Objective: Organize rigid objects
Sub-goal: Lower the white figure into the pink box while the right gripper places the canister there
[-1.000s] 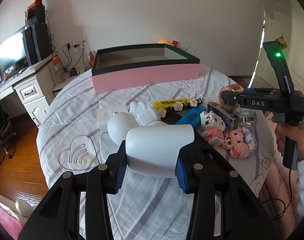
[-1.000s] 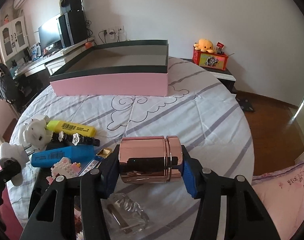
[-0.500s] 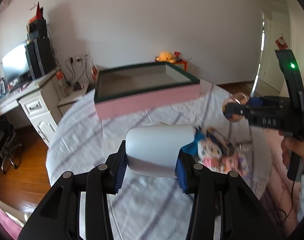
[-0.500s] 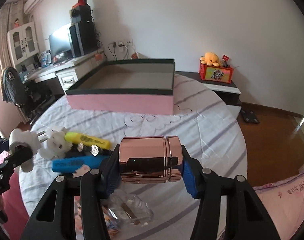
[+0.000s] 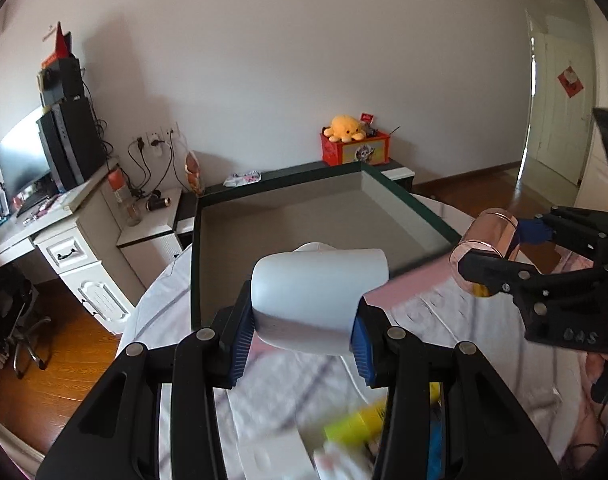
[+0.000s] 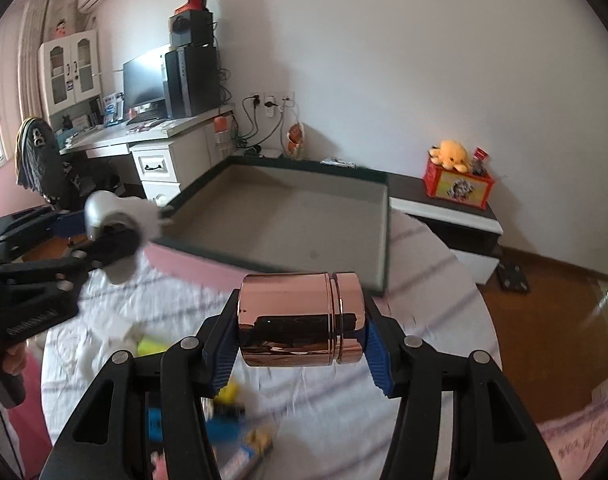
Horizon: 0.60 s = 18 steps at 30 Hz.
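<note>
The left gripper is clamped on a white shell, its blue pads pressing the two sides, and the shell hangs over the near wall of the box. The right gripper is clamped on a copper jar, gripped end to end and lying on its side, just short of the box's near edge. The box looks empty and sits on the striped cloth, with loose items lying blurred below both tools.

The main risk is a clash: both tools head for the same box and stand near each other, so one could knock the other's load loose. The jar is smooth and shiny and is held only by its ends, so a jolt or a tilt may let it slip and roll off the cloth. The shell is rounded, and the pads catch only part of it; it may twist out. A low approach could also catch the box's wall and shove the box along the cloth
</note>
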Tool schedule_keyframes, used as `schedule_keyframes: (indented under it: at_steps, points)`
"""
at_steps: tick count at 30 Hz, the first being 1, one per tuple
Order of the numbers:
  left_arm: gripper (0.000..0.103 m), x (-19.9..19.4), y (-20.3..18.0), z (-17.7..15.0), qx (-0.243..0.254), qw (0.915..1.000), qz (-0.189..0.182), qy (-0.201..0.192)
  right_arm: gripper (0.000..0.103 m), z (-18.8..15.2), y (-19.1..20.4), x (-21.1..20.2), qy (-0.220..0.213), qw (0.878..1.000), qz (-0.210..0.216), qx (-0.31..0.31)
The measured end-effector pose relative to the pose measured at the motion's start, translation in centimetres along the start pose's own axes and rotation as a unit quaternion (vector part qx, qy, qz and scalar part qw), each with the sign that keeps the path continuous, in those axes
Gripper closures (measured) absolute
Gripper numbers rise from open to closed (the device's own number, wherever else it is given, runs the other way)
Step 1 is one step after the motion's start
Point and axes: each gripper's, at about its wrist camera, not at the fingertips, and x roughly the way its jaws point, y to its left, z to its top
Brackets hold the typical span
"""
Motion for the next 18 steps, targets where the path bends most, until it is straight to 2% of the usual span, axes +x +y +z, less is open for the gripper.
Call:
schedule_keyframes:
  at_steps: [7,9,11,18]
  points:
    - [0.06,6.8,2.6,1.9,-0.013,0.9985,-0.001,0.054,0.047,3.9,0.0,6.7,0.037,0.999,0.016,-0.013]
    - [0.06,8.6,3.3,2.0,-0.012,0.9974,0.014,0.07,0.047,4.2,-0.1,8.3,0.048,0.999,0.015,-0.014]
    - [0.06,9.7,3.9,1.8,-0.018,0.9965,0.012,0.081,0.047,4.5,-0.3,10.2,0.064,0.998,0.012,-0.016]
    - [0.06,11.8,4.3,1.1,-0.012,0.9932,0.044,0.107,0.047,3.7,-1.0,14.3,0.103,0.995,0.011,-0.015]
